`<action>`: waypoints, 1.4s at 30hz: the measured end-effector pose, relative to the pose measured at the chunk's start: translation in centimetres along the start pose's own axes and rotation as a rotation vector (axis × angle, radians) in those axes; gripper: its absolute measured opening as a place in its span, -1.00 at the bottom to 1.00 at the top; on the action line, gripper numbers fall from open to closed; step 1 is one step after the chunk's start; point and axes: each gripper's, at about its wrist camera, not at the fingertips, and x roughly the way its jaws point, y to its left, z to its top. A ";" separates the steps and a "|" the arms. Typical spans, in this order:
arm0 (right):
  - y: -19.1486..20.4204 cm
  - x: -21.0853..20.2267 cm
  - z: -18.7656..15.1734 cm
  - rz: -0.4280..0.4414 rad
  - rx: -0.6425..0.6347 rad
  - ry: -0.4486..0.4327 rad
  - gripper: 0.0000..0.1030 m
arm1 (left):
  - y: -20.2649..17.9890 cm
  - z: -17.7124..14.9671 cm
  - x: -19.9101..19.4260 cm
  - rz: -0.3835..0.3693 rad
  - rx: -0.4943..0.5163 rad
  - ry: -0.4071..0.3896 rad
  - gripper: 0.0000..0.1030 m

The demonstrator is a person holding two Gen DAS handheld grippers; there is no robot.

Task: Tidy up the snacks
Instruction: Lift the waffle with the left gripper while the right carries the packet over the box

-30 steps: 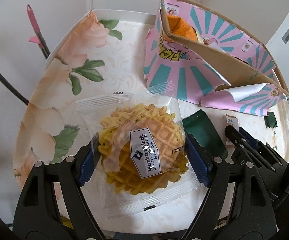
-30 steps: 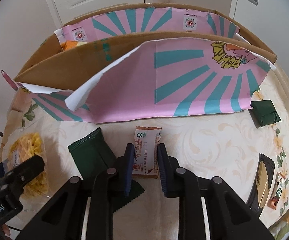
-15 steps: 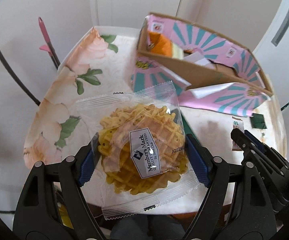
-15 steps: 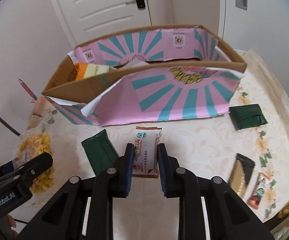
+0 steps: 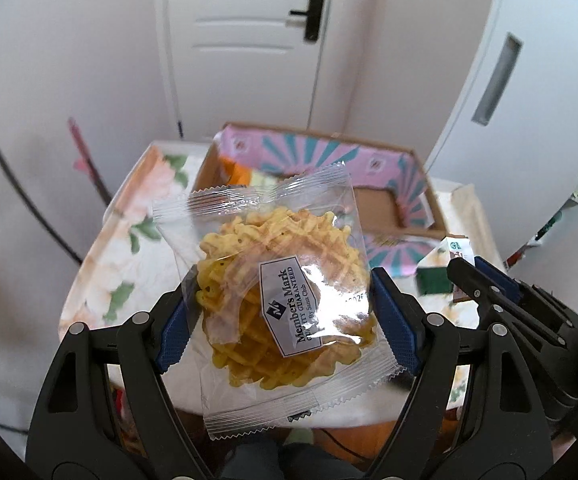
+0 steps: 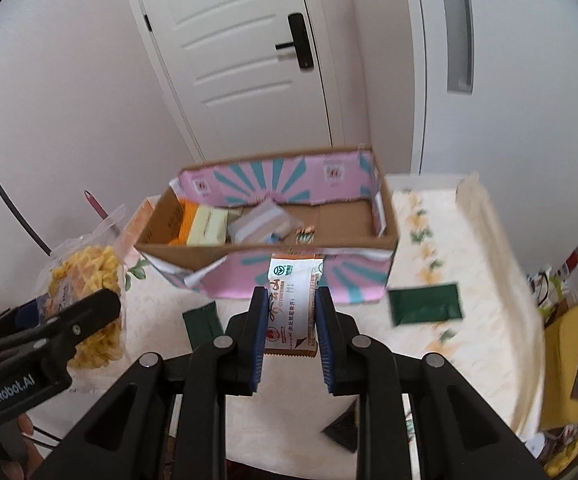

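My left gripper (image 5: 279, 300) is shut on a clear packet of yellow waffle crisps (image 5: 277, 292), held high above the table. The same waffle packet (image 6: 85, 300) shows at the left of the right wrist view. My right gripper (image 6: 291, 312) is shut on a small orange-and-white snack bar (image 6: 291, 304), also lifted off the table. Beyond both stands the open pink-and-teal cardboard box (image 6: 273, 184), with orange, pale yellow and white packs lying in its left half. The box (image 5: 409, 200) sits on the floral tablecloth (image 5: 129, 240).
Two dark green sachets (image 6: 425, 304) (image 6: 203, 326) lie on the cloth in front of the box, and a dark packet (image 6: 343, 428) lies near the table's front edge. A white door (image 6: 241, 60) and walls stand behind the table. A yellow bag (image 6: 573, 360) sits off the right edge.
Both grippers have risen well above the table with their snacks, and the box's inside has come into view from above. The grips have not changed.
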 end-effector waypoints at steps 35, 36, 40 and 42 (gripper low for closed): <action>-4.9 12.5 11.0 -0.002 0.157 0.121 -0.59 | -5.7 8.8 21.5 -0.098 0.410 0.298 0.87; -4.9 12.5 11.0 -0.002 0.156 0.125 -0.59 | -5.3 8.6 21.3 -0.092 0.410 0.297 0.87; -4.6 13.0 10.9 0.004 0.145 0.142 -0.59 | -3.4 8.6 20.0 -0.080 0.376 0.285 0.87; -4.4 13.4 10.9 0.005 0.136 0.156 -0.59 | -2.6 8.6 19.2 -0.068 0.366 0.269 0.87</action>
